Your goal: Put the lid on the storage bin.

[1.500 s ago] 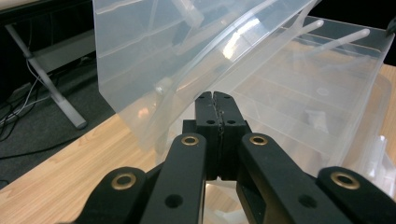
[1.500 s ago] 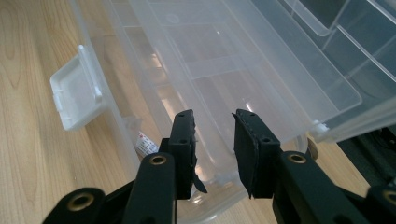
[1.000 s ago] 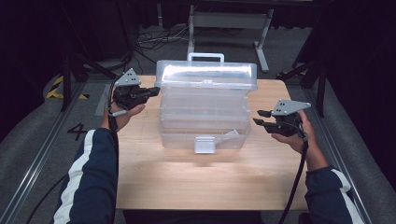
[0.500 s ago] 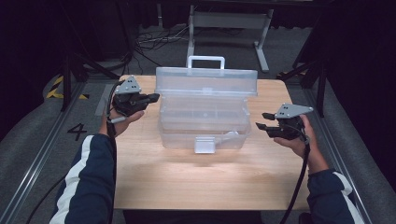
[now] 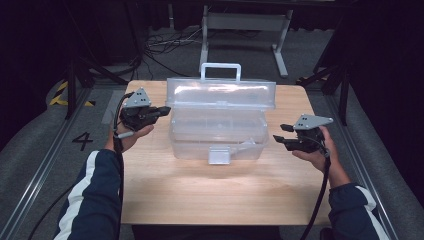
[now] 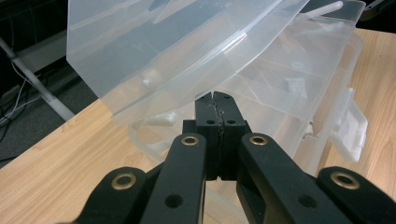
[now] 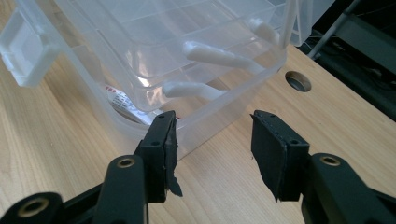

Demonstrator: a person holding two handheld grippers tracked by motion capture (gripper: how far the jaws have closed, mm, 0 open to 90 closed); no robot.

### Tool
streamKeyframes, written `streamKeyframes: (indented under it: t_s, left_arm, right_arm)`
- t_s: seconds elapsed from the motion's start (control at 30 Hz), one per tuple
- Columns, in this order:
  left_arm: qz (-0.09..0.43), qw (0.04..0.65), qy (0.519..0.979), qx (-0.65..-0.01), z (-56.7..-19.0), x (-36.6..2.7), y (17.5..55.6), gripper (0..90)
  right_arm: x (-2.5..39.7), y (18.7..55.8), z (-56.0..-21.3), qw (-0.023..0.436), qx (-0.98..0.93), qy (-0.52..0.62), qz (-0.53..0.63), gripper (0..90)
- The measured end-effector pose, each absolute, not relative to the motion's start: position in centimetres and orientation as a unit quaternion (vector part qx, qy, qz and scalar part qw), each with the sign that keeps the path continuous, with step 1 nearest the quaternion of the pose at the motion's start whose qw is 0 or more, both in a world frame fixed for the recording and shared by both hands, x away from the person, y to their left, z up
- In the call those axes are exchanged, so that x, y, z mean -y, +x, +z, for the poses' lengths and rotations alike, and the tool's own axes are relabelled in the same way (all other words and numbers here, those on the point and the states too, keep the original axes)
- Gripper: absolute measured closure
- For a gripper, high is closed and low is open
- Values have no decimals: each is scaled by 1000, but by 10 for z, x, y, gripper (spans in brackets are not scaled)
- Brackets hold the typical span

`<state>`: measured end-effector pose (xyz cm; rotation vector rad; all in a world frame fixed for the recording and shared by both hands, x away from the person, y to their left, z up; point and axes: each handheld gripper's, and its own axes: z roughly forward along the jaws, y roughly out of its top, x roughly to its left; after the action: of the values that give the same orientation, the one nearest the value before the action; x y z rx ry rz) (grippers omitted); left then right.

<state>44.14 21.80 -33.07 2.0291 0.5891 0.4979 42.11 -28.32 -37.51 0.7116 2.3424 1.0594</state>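
High view: the clear plastic box sits mid tabletop, which is pale wood grain, bare around it. Its lid is raised, handle up at the far edge, latch hanging at the front wall. My left claw is at the box's left end, just under the lid's corner. My right claw hovers near the box's right end, apart from it. Around the tabletop: grey floor, a metal rail with a "4" marking, cables and a metal stand in the dark behind.

Left claw view: my left claw is pressed together, tips at the lid edge; possibly pinching it, contact unclear.

Right claw view: my right claw is spread wide, one jaw just beside the box wall. A round hole in the tabletop lies beyond.
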Motion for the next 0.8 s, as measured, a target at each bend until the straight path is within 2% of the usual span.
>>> streamKeyframes:
  t_s: [0.8]
  left_arm:
    - [202,452,838,-231,-343,-217,426,900]
  right_arm:
    - [280,415,-383,221,-862,250,381,471]
